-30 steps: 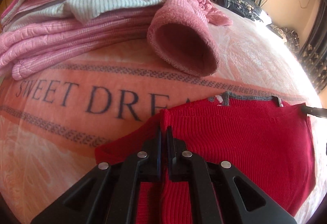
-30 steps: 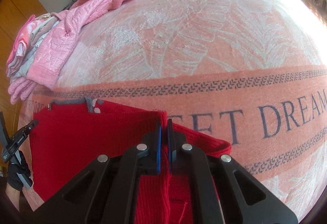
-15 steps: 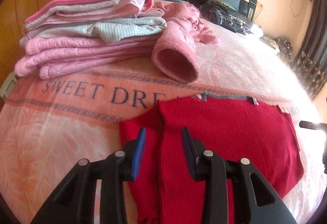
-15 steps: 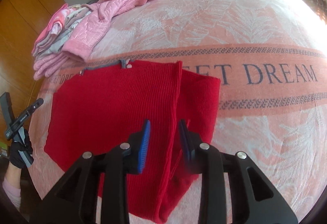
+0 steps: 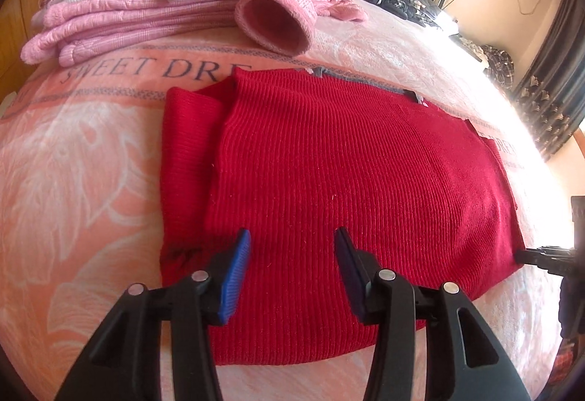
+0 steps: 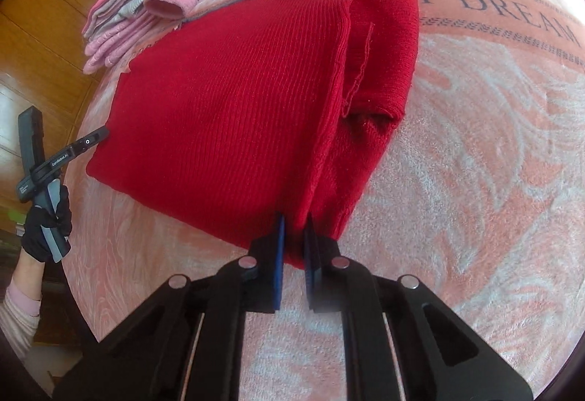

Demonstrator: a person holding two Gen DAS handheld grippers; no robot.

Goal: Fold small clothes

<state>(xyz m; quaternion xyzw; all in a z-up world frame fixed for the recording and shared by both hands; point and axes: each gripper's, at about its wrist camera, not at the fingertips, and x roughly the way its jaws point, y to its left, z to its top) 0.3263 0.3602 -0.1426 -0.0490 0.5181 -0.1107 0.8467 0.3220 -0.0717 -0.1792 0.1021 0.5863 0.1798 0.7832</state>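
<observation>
right gripper (image 6: 293, 223): jaws nearly together, pinching the sweater's (image 6: 234, 101) near hem, I think
left gripper (image 5: 292, 236): jaws wide apart, over the sweater, holding nothing
sweater: flat on the bed (image 6: 475, 181), long axis 6 to 12, sleeves tucked under
nearer: right

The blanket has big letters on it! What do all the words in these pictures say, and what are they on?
"SWEET DRE": on the blanket in the left view, the rest hidden under the red sweater.
"T DREAM": on the same blanket in the right view; the start is hidden under the sweater.
"GenRobot.AI": on the left gripper, seen from the right view.
A small label lower on that gripper is too small to read.
</observation>
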